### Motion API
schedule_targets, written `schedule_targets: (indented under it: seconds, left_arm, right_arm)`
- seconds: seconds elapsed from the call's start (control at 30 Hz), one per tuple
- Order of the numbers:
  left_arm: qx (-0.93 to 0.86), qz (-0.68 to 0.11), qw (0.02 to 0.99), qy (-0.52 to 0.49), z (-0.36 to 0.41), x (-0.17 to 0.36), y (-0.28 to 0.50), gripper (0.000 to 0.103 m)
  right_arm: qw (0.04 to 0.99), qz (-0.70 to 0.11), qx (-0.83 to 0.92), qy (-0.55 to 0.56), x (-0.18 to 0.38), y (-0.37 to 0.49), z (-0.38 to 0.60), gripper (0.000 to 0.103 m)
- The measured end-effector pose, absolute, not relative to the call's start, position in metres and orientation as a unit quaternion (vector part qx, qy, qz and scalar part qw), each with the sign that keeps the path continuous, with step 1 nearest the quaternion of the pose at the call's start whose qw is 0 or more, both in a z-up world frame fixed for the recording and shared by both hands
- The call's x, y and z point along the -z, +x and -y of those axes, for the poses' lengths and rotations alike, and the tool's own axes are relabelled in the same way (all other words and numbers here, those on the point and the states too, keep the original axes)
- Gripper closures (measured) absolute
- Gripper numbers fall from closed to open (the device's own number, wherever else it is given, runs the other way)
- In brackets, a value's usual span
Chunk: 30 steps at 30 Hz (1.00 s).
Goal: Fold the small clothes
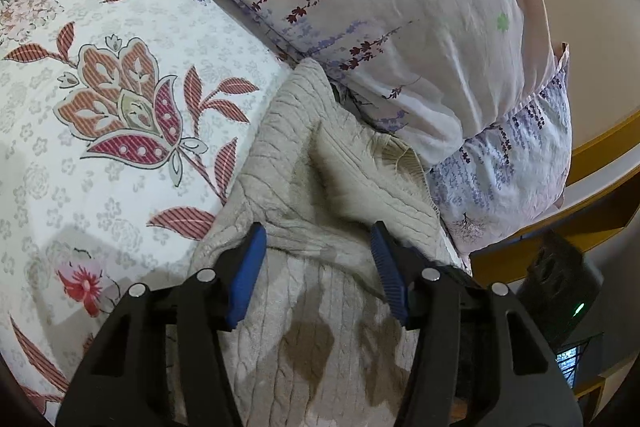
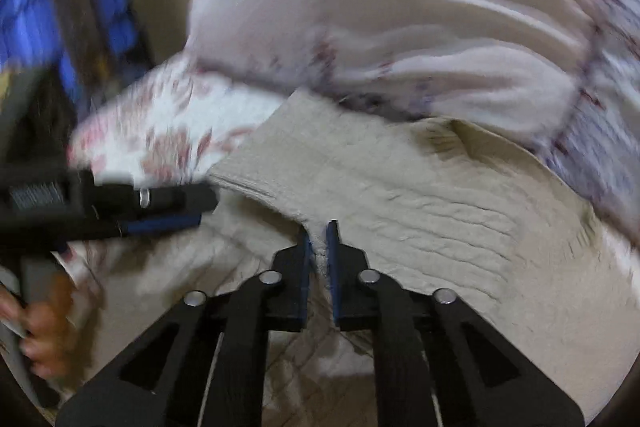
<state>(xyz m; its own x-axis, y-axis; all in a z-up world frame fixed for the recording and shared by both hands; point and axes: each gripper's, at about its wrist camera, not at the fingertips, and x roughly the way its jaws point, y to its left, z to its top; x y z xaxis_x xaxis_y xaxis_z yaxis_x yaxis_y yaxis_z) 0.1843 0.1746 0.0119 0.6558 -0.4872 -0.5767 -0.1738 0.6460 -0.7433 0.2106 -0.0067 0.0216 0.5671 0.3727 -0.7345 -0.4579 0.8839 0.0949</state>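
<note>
Partway: beige knit being folded on the bed, one flap already turned over.

Nearest, the right tongs (image 2: 319,247) are pinched together on a ridge of the beige knit sweater (image 1: 320,187), while the left tongs (image 1: 318,247) stand wide apart over it, gripping nothing. One part already lies doubled across the body, so I judge the fold begun; squaring up and further folds remain. Beyond lie the floral bedsheet (image 1: 120,67) and lilac-sprigged pillows (image 1: 380,7). No brand, label or legible writing shows anywhere.
</note>
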Motion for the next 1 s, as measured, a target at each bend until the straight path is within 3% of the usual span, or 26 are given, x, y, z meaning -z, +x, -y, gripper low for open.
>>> schedule_targets:
  seconds: [0.2, 0.33, 0.37, 0.4, 0.47, 0.5, 0.6, 0.73, 0.77, 0.87, 1.0]
  left_arm:
    - [0.096, -0.405, 0.817, -0.399, -0.171, -0.013, 0.185, 0.048]
    - [0.101, -0.405, 0.824, -0.385, -0.166, -0.014, 0.186, 0.042]
    - [0.104, -0.404, 0.826, -0.379, -0.164, -0.015, 0.186, 0.04]
    - [0.106, -0.405, 0.827, -0.375, -0.162, -0.016, 0.187, 0.036]
    - [0.111, -0.409, 0.828, -0.366, -0.158, -0.017, 0.186, 0.031]
    - [0.112, -0.411, 0.828, -0.364, -0.157, -0.018, 0.185, 0.03]
    - [0.119, -0.413, 0.83, -0.356, -0.156, -0.02, 0.18, 0.028]
    - [0.124, -0.42, 0.831, -0.344, -0.16, -0.021, 0.173, 0.028]
    - [0.125, -0.421, 0.83, -0.343, -0.161, -0.021, 0.172, 0.028]
    - [0.126, -0.425, 0.831, -0.337, -0.162, -0.021, 0.17, 0.028]
    - [0.128, -0.427, 0.832, -0.33, -0.161, -0.023, 0.165, 0.028]
  right_arm:
    - [0.927, -0.32, -0.106, 0.163, -0.052, 0.175, 0.141, 0.096]
    - [0.905, -0.345, -0.036, 0.247, -0.027, 0.148, 0.212, 0.093]
    - [0.892, -0.364, -0.036, 0.266, -0.016, 0.146, 0.226, 0.089]
    - [0.876, -0.384, -0.035, 0.29, -0.005, 0.145, 0.238, 0.075]
    - [0.841, -0.414, -0.031, 0.346, 0.016, 0.146, 0.259, 0.057]
    - [0.829, -0.417, -0.036, 0.372, 0.023, 0.146, 0.267, 0.057]
    - [0.8, -0.408, -0.042, 0.438, 0.034, 0.142, 0.289, 0.057]
    - [0.8, -0.397, -0.02, 0.449, 0.034, 0.144, 0.302, 0.057]
    - [0.803, -0.394, -0.015, 0.448, 0.034, 0.144, 0.305, 0.061]
    - [0.809, -0.41, -0.002, 0.421, 0.037, 0.155, 0.305, 0.095]
    - [0.863, -0.351, -0.005, 0.363, 0.006, 0.143, 0.295, 0.096]
